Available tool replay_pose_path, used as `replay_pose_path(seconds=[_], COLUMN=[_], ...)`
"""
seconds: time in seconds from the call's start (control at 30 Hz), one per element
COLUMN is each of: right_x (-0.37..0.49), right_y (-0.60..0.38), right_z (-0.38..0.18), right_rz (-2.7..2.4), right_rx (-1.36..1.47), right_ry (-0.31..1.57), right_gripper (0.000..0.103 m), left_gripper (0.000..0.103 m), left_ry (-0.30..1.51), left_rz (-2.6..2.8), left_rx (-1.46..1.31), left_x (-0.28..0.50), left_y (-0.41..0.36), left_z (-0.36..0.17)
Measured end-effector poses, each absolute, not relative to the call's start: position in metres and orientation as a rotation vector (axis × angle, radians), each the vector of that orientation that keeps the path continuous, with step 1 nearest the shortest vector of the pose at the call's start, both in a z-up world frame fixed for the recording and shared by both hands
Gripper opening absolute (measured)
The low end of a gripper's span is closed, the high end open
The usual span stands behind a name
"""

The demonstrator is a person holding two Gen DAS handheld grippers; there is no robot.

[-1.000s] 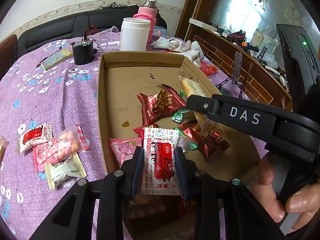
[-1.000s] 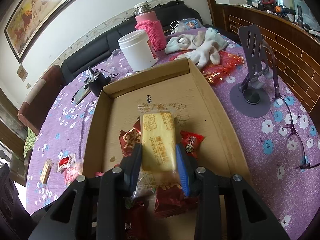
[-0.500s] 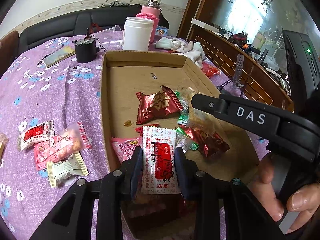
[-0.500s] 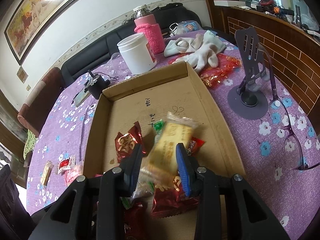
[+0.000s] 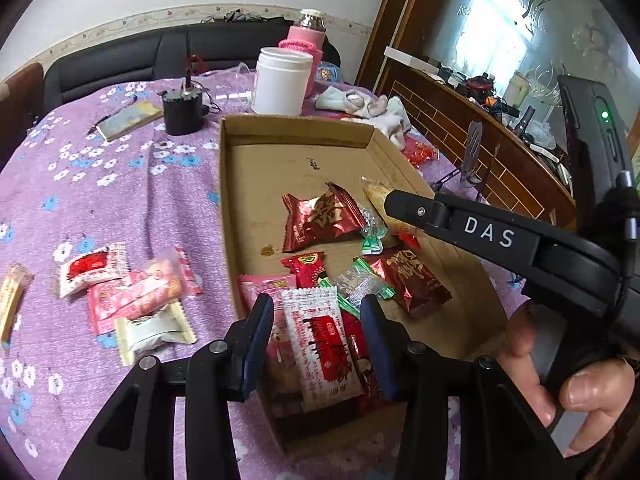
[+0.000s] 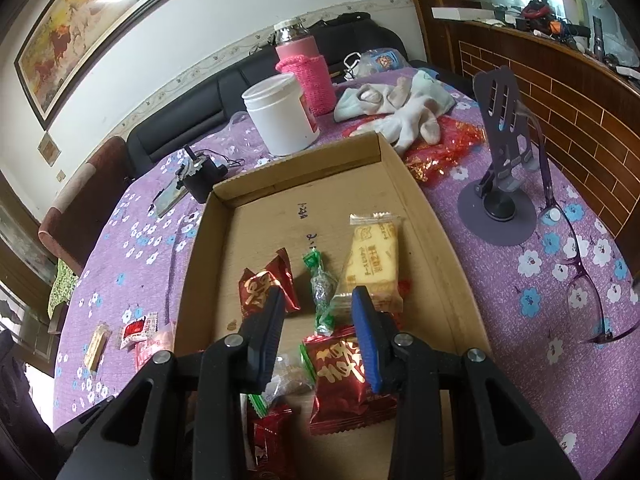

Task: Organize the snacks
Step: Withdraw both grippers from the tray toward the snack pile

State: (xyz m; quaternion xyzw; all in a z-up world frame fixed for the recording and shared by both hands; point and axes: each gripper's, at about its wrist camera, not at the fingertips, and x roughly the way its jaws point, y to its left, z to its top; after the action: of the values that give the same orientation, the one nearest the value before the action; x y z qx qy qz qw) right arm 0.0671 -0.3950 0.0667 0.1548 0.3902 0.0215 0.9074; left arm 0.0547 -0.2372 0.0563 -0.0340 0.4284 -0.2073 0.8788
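A shallow cardboard box (image 5: 244, 216) (image 6: 436, 240) lies on the purple flowered tablecloth and holds several wrapped snacks. My left gripper (image 5: 318, 332) is open above the box's near end; a red-and-white packet (image 5: 320, 344) lies loose between its fingers on the pile. My right gripper (image 6: 320, 320) is open and empty over the box. The yellow biscuit pack (image 6: 372, 260) lies in the box just beyond its right finger, and shows partly in the left wrist view (image 5: 378, 196) behind the right gripper's arm. Several snacks (image 5: 132, 296) lie on the cloth left of the box.
A white jar (image 6: 280, 114), a pink-sleeved bottle (image 6: 306, 68) and a pile of white cloth (image 6: 396, 108) stand beyond the box. A purple phone stand (image 6: 500, 168) and glasses (image 6: 576, 276) lie to the right. A black cup (image 5: 182, 110) stands at the far left.
My right gripper opened and the yellow biscuit pack dropped into the box. My left gripper opened and the red-and-white packet now lies loose between its fingers.
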Motion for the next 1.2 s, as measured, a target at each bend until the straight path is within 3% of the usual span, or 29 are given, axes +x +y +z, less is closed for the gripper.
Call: replay_pose_path(seconds=[0.33, 0.57, 0.93, 1.07, 1.2], right_x=[0.057, 0.047, 0.040, 0.037, 0.041], right_y=[-0.370, -0.323, -0.262, -0.254, -0.250], right_z=[0.078, 0.082, 0.068, 0.070, 0.070], right_rz=[0.122, 0.318, 0.536, 0.527, 0.515], right_rx=[0.261, 0.194, 0.248, 0.232, 0.234], right_ry=[0.749, 0.748, 0.943, 0.951, 0.969], right_gripper=[0.034, 0.034, 0.034, 0.034, 0.034], left_gripper=[0.047, 0.047, 0.048, 0.067, 0.069], left_ry=[0.847, 0.848, 0.881, 0.921, 0.950], left_rz=[-0.382, -0.262, -0.070, -0.047, -0.027], left_rx=[-0.079, -0.134, -0.190, -0.143, -0.095], left_x=[0.030, 0.012, 0.036, 0.065, 0.086], left_y=[-0.178, -0.089, 0.019, 0.026, 0.026], left_z=[0.070, 0.063, 0.056, 0.047, 0.032])
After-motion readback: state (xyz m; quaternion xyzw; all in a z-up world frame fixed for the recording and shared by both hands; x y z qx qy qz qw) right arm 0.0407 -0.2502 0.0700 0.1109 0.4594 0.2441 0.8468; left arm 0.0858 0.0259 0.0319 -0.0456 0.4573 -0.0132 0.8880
